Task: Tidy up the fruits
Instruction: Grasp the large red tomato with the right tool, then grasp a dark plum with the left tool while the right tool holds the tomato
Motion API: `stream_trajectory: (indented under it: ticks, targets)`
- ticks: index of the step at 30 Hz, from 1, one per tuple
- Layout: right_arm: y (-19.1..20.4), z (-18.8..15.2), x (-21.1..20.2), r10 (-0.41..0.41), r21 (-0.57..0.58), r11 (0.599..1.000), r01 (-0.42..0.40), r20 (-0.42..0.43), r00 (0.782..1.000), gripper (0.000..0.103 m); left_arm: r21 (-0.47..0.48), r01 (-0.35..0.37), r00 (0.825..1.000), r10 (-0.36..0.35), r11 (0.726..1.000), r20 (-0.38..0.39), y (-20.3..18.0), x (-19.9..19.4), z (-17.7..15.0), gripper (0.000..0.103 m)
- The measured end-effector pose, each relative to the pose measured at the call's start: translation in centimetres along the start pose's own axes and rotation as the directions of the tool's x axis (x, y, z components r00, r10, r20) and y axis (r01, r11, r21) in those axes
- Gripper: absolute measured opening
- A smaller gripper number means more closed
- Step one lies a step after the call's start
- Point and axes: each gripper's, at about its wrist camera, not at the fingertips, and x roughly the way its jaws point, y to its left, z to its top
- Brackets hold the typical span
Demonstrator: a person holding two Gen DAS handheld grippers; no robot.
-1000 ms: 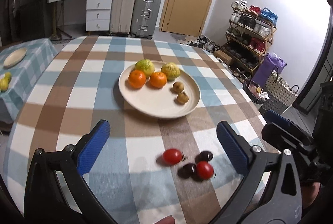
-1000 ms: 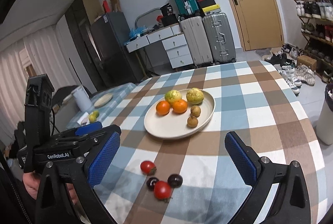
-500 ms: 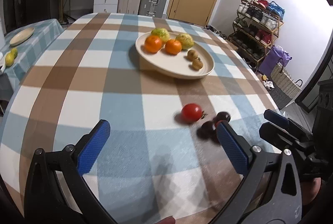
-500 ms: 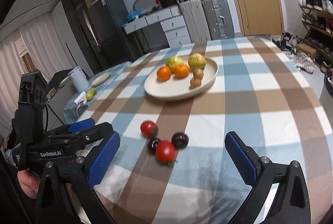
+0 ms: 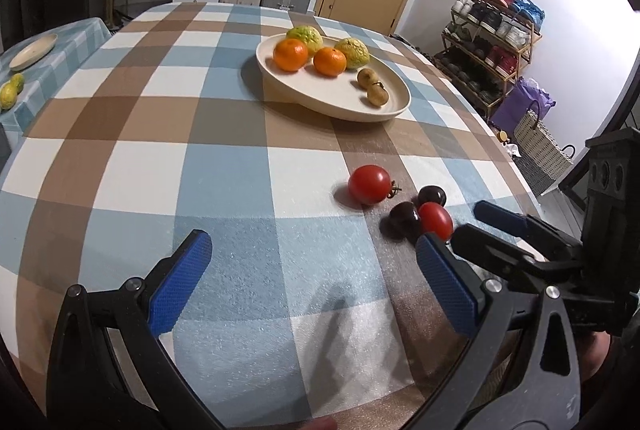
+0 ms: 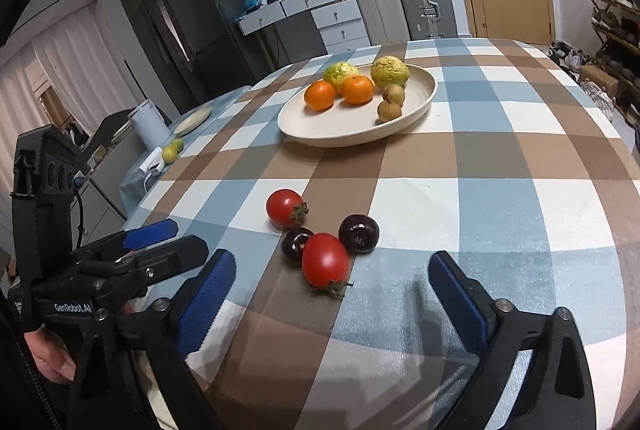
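Note:
On the checked tablecloth lie two red tomatoes (image 6: 325, 259) (image 6: 285, 208) and two dark plums (image 6: 359, 233) (image 6: 295, 244), bunched together. Behind them a cream plate (image 6: 320, 128) holds two oranges (image 6: 357, 90), two green-yellow fruits (image 6: 389, 70) and two small brown fruits (image 6: 389, 109). My right gripper (image 6: 332, 296) hovers just short of the nearer tomato; its jaws are closing with nothing between them. My left gripper (image 5: 310, 270) stands open over bare cloth, left of the same cluster (image 5: 435, 218), its right finger close to the nearer tomato.
The table edge falls away to the right towards a shoe rack (image 5: 492, 42) and a basket (image 5: 540, 150). A lower side table (image 5: 60, 46) on the left carries a small plate (image 5: 34, 46) and yellow fruit (image 5: 10, 92). Suitcases (image 6: 424, 2) and drawers stand behind.
Both grippers have sunk towards the table and come closer to the tomatoes and plums, which now look larger. The right gripper's jaws have narrowed a little.

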Motion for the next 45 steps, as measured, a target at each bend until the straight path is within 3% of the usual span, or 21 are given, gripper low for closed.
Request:
stream_trajectory:
  ticks: [2,9,15,24,32,38,41,43,45]
  targets:
    - [0.0,0.1,0.3,0.012,-0.004,1.000,-0.012,-0.018,1.000,0.082,-0.001,0.004,1.000,-0.004,1.000,-0.010,0.0,0.3,0.0,0.102]
    - [0.0,0.4,1.4,0.047,-0.017,0.999,-0.048,-0.072,0.996,0.061,0.002,0.003,1.000,-0.003,1.000,-0.022,0.0,0.9,0.3,0.102]
    - [0.2,0.3,2.2,0.061,-0.033,0.997,-0.065,-0.103,0.993,0.029,-0.015,-0.001,0.999,0.000,1.000,-0.034,0.1,1.4,0.6,0.102]
    - [-0.4,-0.2,-0.1,0.130,-0.046,0.990,-0.132,-0.035,0.991,0.028,0.009,0.021,0.997,-0.020,1.000,-0.071,-1.5,2.8,1.1,0.102]
    - [-1.9,-0.1,-3.0,0.137,-0.054,0.990,-0.133,0.074,0.988,0.028,0.040,0.029,0.994,-0.025,0.999,-0.108,-3.8,4.4,1.5,0.102]
    - [-3.1,0.2,-3.9,0.123,-0.049,0.992,-0.118,0.105,0.987,0.028,0.016,0.007,0.991,-0.005,1.000,-0.132,-4.4,5.6,2.0,0.102]
    - [-3.5,0.3,-4.1,0.127,-0.049,0.991,-0.122,0.116,0.985,0.028,-0.008,-0.035,0.994,0.034,0.999,-0.107,-4.3,5.6,2.3,0.094]
    - [-3.8,0.4,-4.1,0.132,-0.045,0.991,-0.127,0.121,0.984,0.028,-0.019,-0.022,0.994,0.020,1.000,-0.109,-4.3,5.7,2.5,0.092]
    - [-4.1,0.4,-4.1,0.135,-0.044,0.990,-0.130,0.124,0.983,0.028,-0.011,-0.022,0.994,0.021,1.000,-0.110,-4.7,5.7,2.5,0.082]
